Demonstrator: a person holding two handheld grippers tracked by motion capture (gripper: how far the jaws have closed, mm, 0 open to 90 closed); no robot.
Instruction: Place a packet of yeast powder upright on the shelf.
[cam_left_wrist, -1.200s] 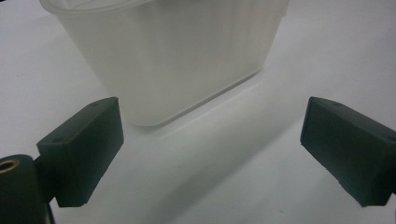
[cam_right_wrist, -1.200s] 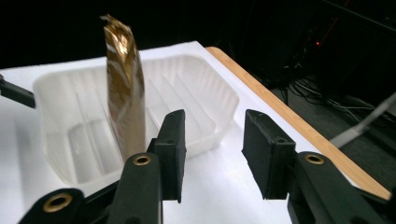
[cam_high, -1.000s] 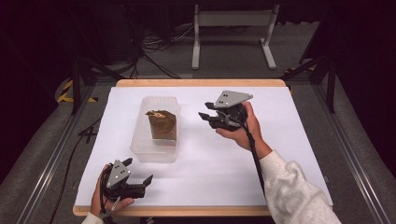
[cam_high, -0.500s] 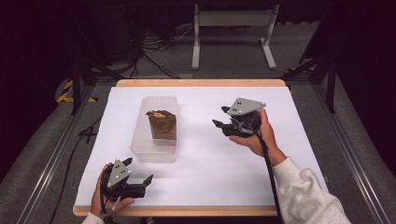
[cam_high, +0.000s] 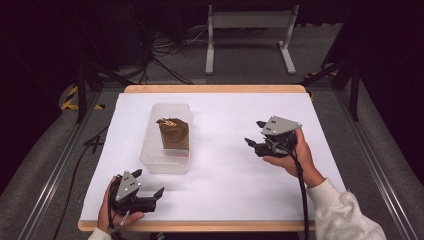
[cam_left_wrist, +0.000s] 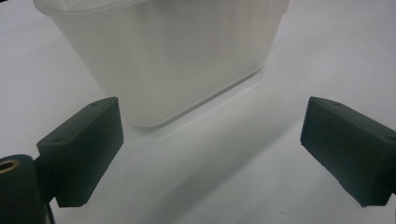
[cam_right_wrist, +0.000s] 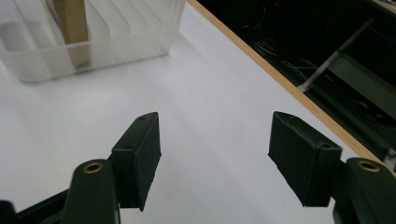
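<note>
Brown bag (cam_high: 173, 133) stands upright in clear tub (cam_high: 165, 162), left-centre of table (cam_high: 225, 190). Right hand-held gripper (cam_high: 254, 135) empty at right, jaws apart, just been opening. Left hand-held gripper (cam_high: 148, 188) apart, near tub. Step judged: bag placed, right withdrawing. Next: probably steady tub.

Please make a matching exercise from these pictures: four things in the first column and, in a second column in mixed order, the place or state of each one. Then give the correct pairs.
Column one
1. brown paper bag
2. clear plastic container
3. left gripper
4. right gripper

Column two
A. open, at the table's near left corner
B. stands on the white table cover, left of centre
C. open, held above the table's right half
D. stands inside a container

Pairs: 1-D, 2-B, 3-A, 4-C
</note>
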